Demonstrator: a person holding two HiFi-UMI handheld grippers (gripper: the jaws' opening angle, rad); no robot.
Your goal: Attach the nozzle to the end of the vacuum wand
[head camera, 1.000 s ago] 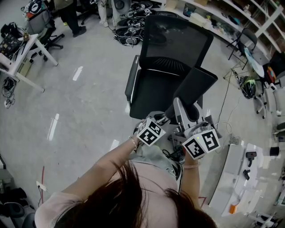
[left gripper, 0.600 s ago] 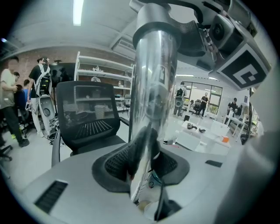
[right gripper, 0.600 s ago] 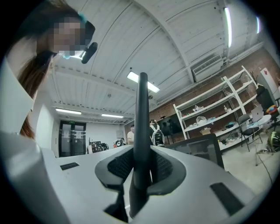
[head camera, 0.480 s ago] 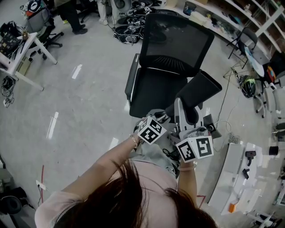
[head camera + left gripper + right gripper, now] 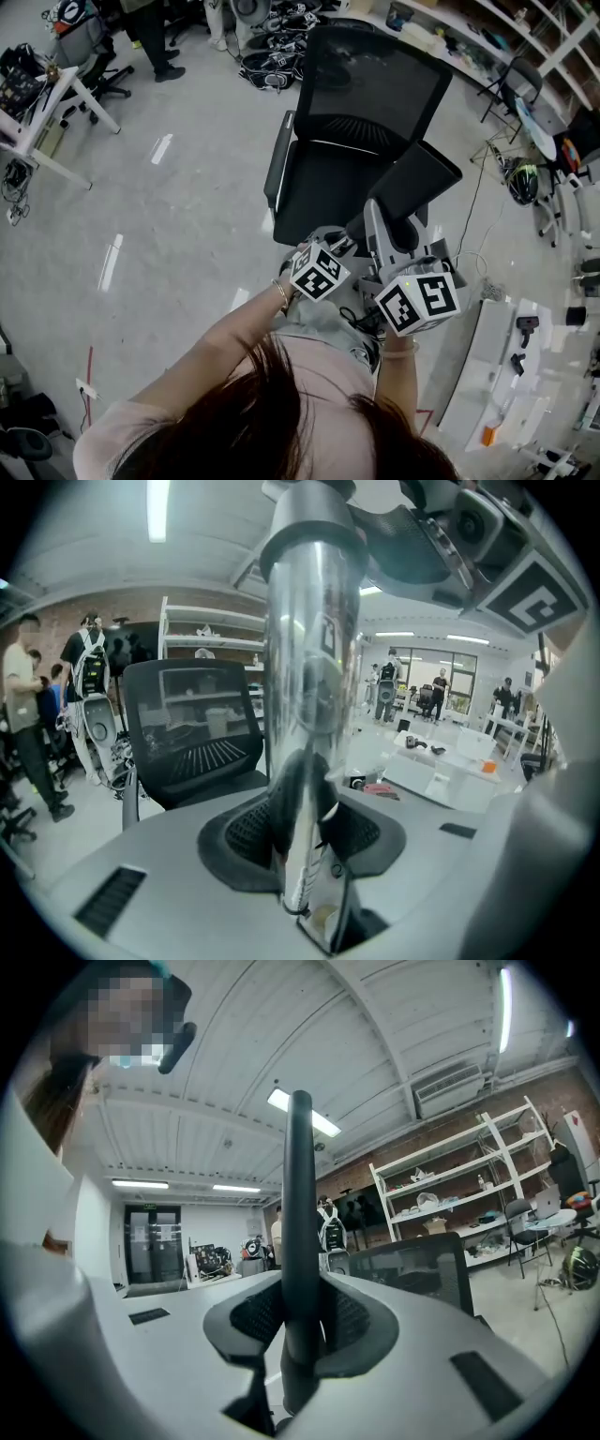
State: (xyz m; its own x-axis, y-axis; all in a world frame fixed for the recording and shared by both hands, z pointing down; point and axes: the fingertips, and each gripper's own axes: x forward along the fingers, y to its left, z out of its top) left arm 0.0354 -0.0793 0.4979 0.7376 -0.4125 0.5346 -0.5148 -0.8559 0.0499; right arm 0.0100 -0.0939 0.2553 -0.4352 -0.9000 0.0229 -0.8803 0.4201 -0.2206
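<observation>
In the head view both grippers are held close together in front of a person's chest. My left gripper [image 5: 334,249] is shut on a shiny silver vacuum wand [image 5: 305,667], which stands upright between its jaws [image 5: 305,832] in the left gripper view. My right gripper [image 5: 392,239] is shut on the dark neck of the black nozzle [image 5: 417,178], whose flat wide head sticks out over the chair. In the right gripper view the nozzle [image 5: 300,1204] rises edge-on from between the jaws [image 5: 300,1321]. The wand's top end lies close under the right gripper [image 5: 497,564]; the joint itself is hidden.
A black mesh office chair [image 5: 361,112] stands right in front of the grippers. A white desk [image 5: 42,117] is at the far left. A white table [image 5: 502,375] with small parts lies at the lower right. Cables, a helmet [image 5: 523,183] and shelves line the back.
The right gripper's marker cube shifted a little left, then back right. The black nozzle head tipped slightly with it. The left gripper stayed nearly still.
</observation>
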